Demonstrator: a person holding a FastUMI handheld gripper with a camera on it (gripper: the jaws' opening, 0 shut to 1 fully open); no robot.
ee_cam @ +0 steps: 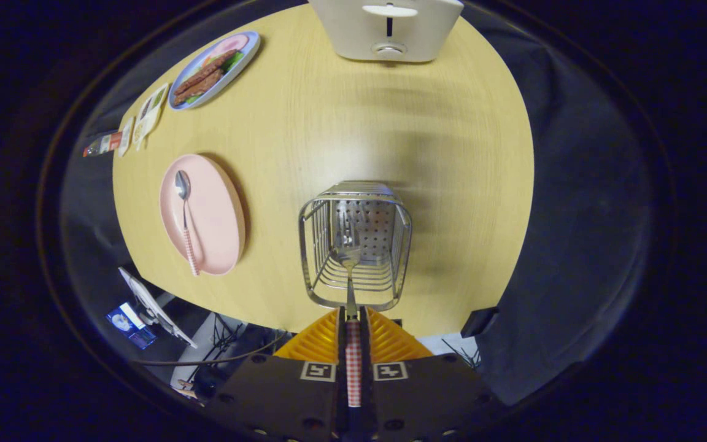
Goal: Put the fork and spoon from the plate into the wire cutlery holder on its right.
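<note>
Fork (pixel 350 270) is pinched between the fingers (pixel 320 341) by its red-checked handle, tines pointing ahead and down into the open top of the wire cutlery holder (pixel 354 245). Both fingers are pressed against the handle; the gripper (pixel 353 325) is held directly above the holder's near rim.

Spoon (pixel 185 218) is left lying on the pink plate (pixel 203 212), to the left of the holder, bowl away, checked handle reaching the plate's near rim.

Handling, as judged: both pieces are light, rigid, with smooth metal heads likely to slip; the patterned handles are the better place to be gripped. The spoon lies flat, so its handle end, overhanging the rim slightly, is best taken there. The holder is light wire and could be tipped if knocked.

Hard to make out: whether the tines touch the holder's perforated back plate cannot be told. The white appliance (pixel 387 27) at the table (pixel 452 153) far edge is cut off. The food plate (pixel 213 69) and packets beyond are small and distorted.
</note>
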